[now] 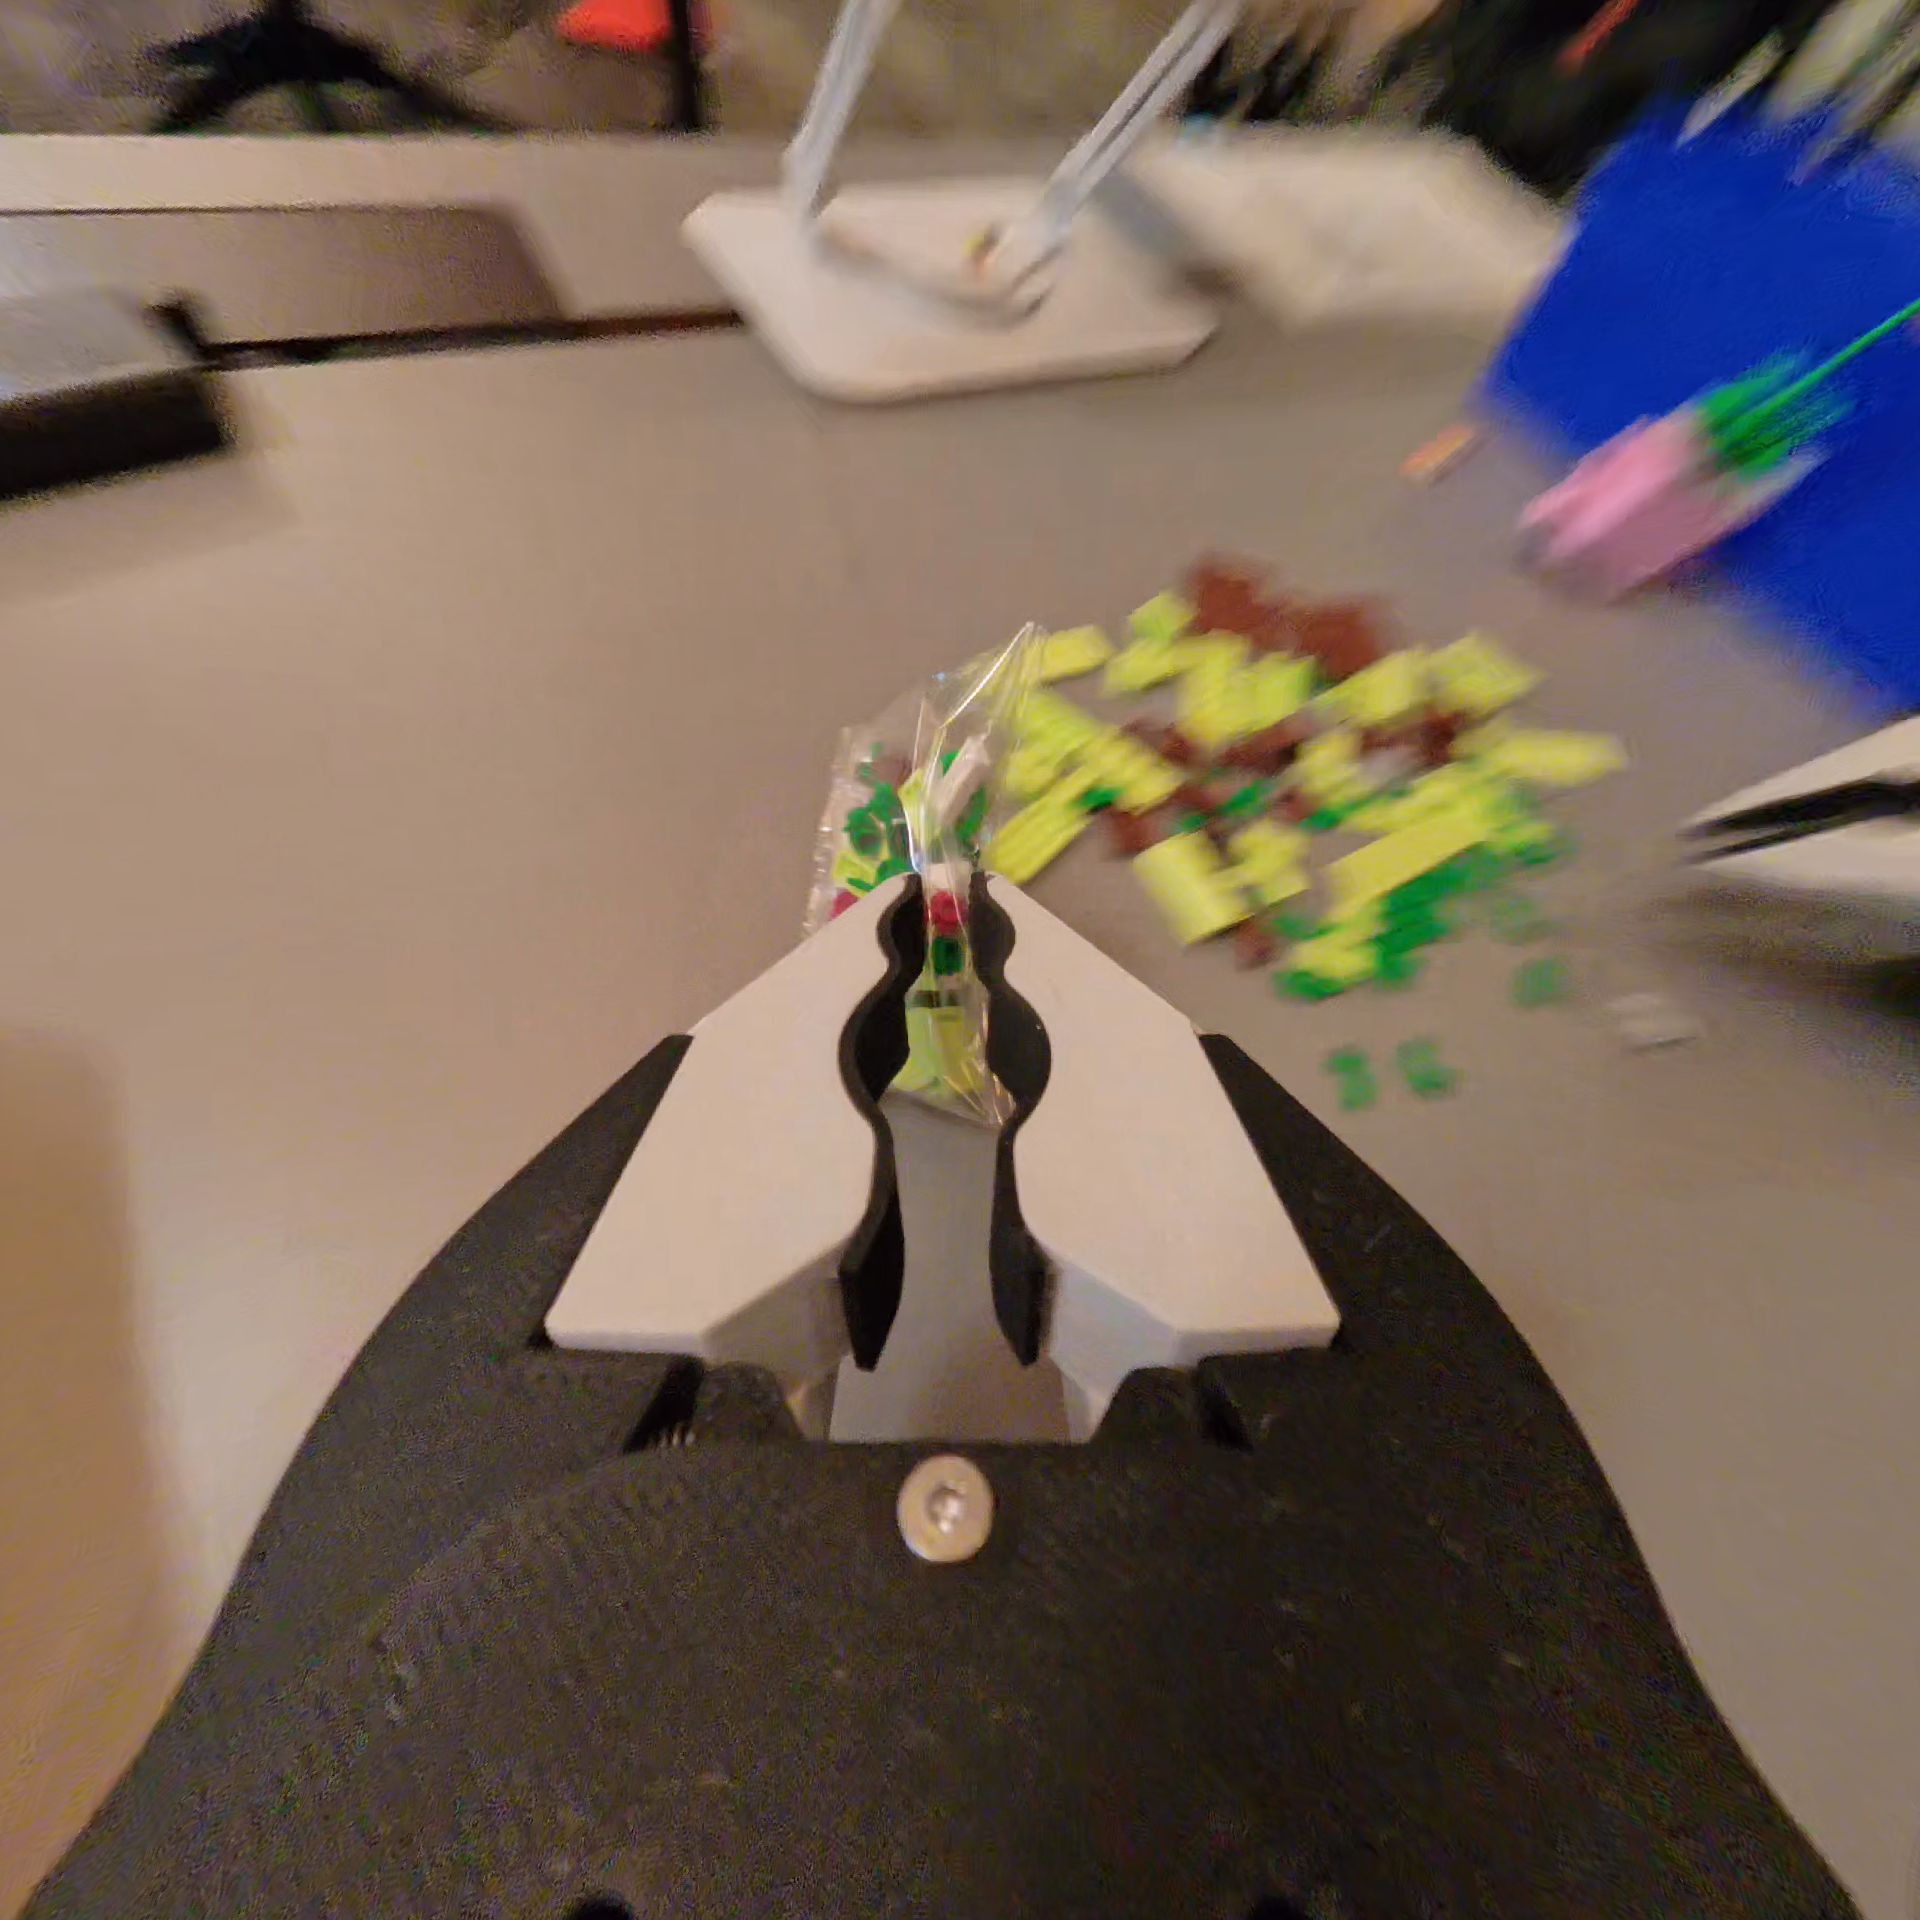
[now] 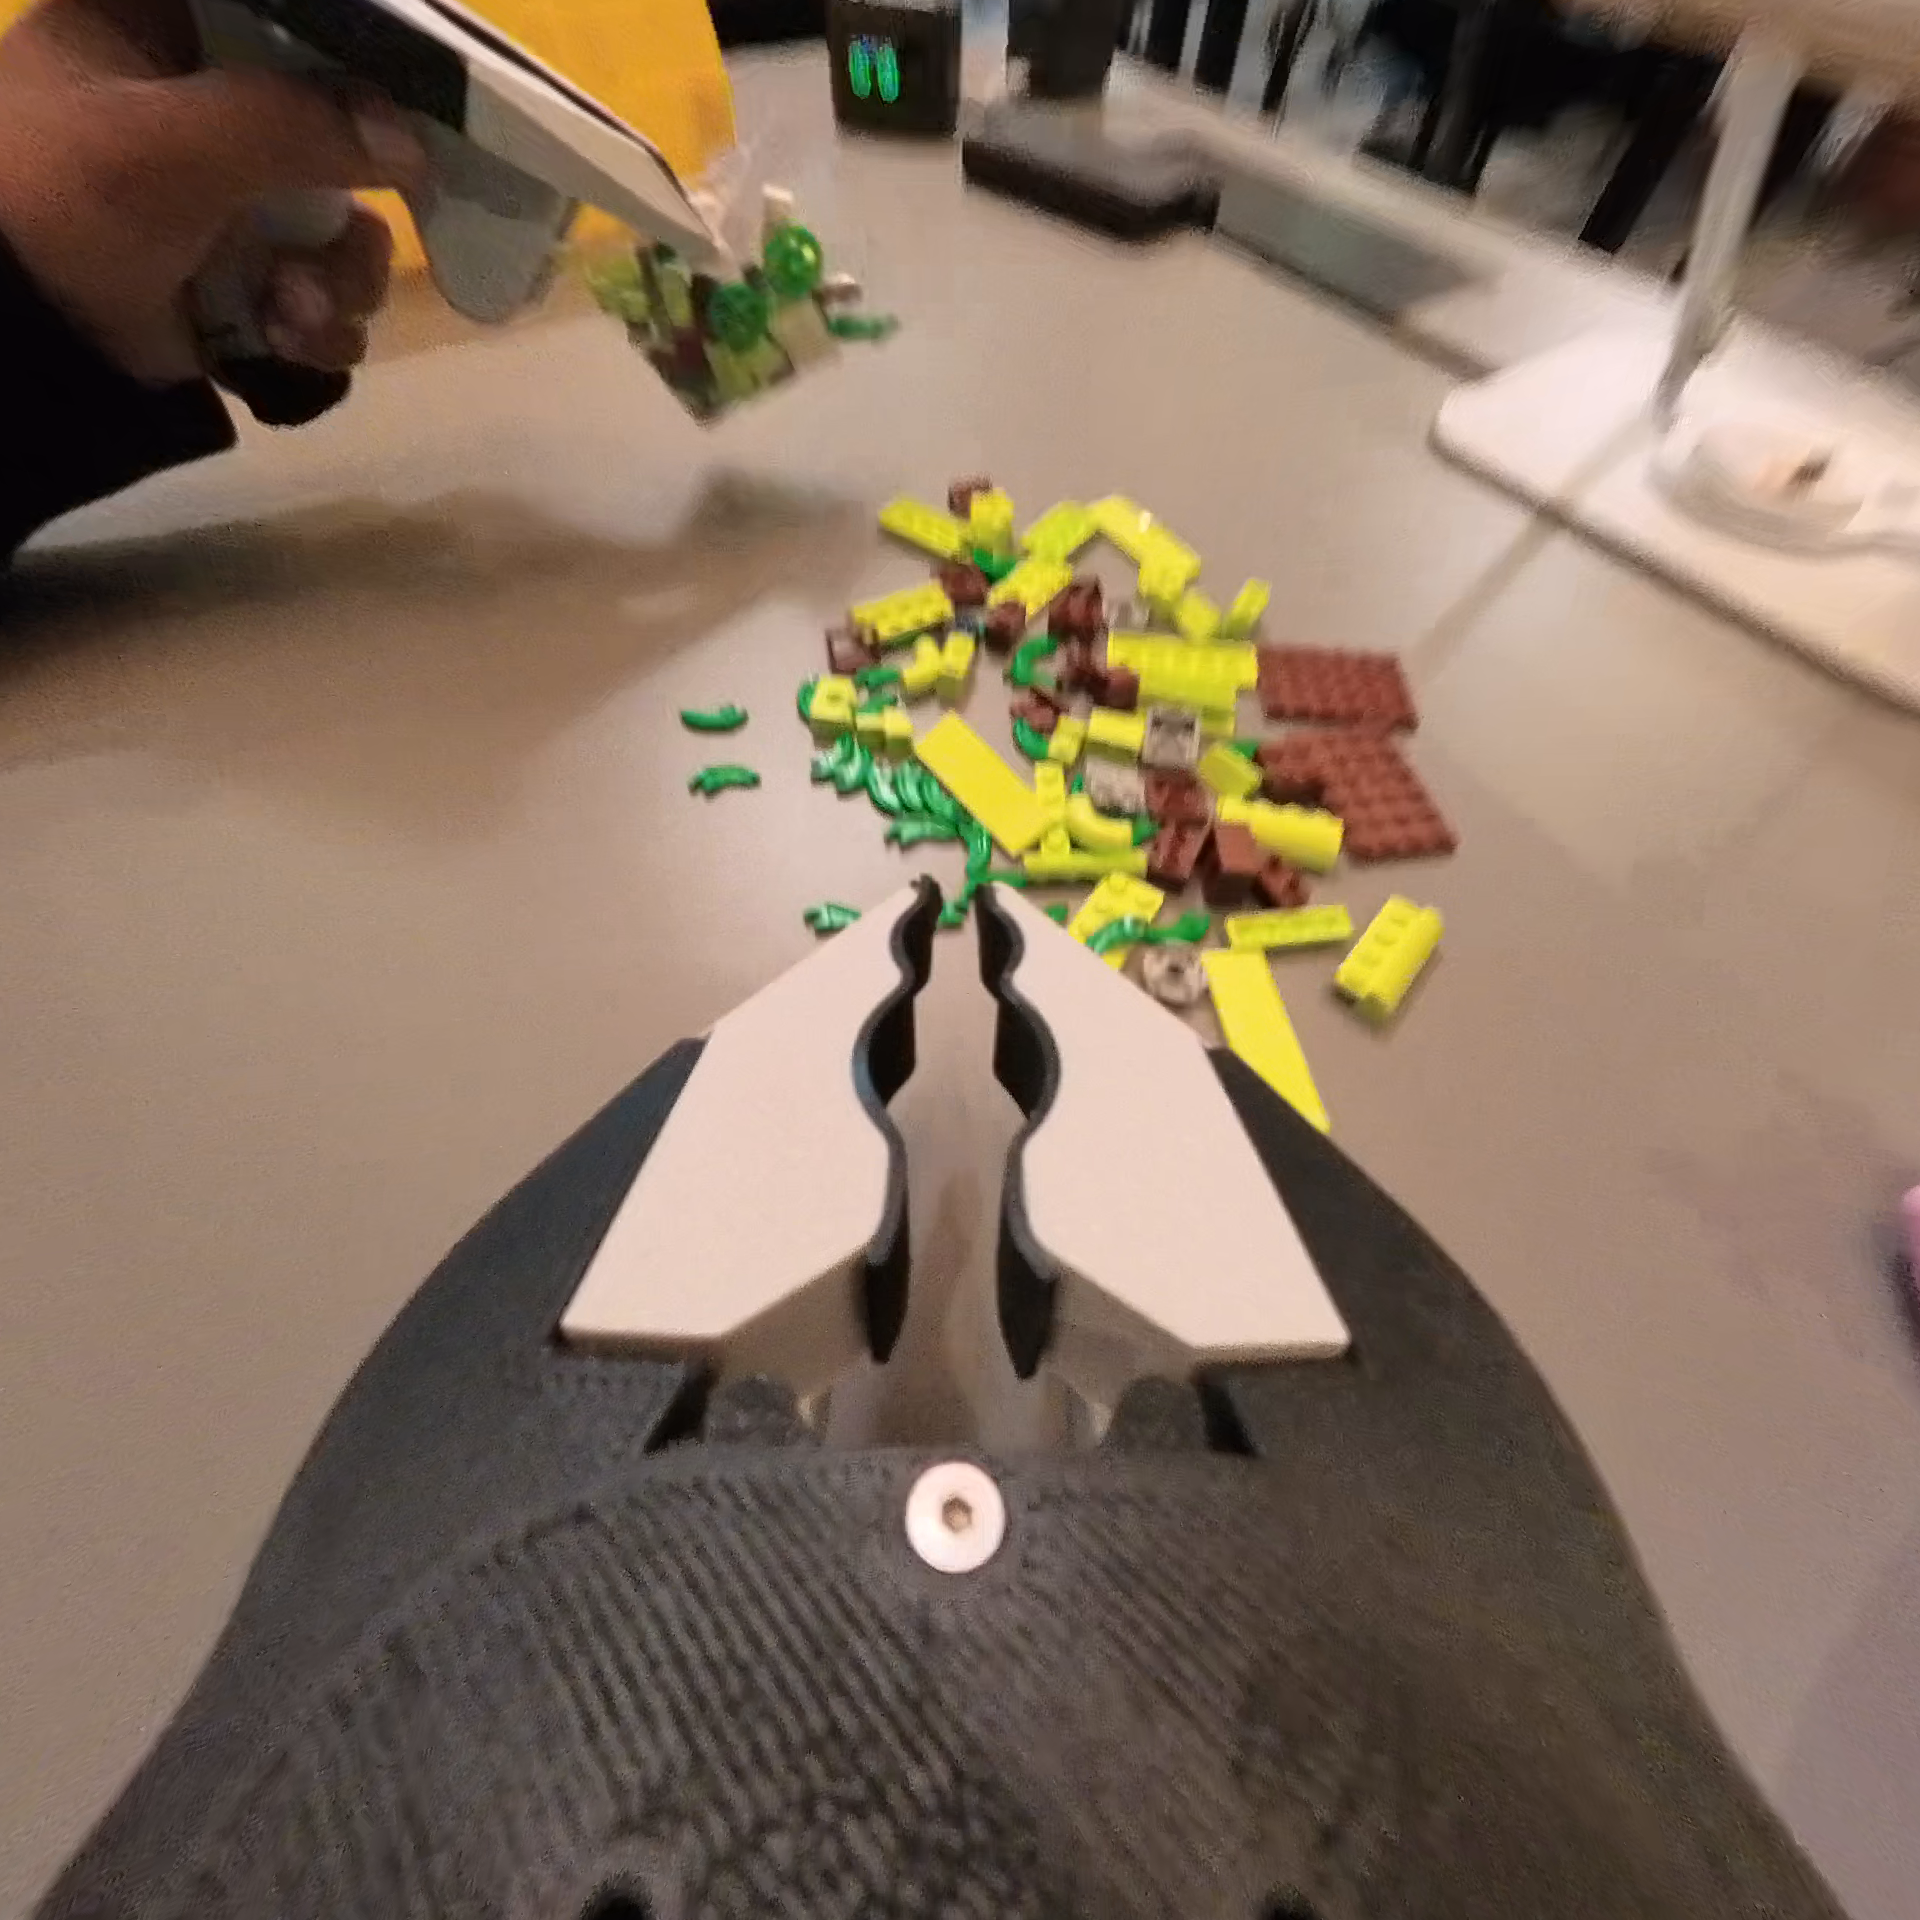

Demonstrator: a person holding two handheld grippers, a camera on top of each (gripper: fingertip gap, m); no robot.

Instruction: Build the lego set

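My left gripper is shut on a clear plastic bag of small green, lime and red lego pieces. In the right wrist view the bag hangs in the air from the left gripper, above the grey table. A loose pile of lime, brown and green pieces lies on the table, with two brown plates at its right side. The pile also shows, blurred, in the left wrist view. My right gripper is shut and empty, its tips at the pile's near edge.
A white stand base with slanted legs sits at the back right. A blue box and a built pink flower on a green stem are to the right of the pile. A person's hand holds the left gripper. A dark box stands far back. My right fingertips sit around 25 centimeters from my left ones.
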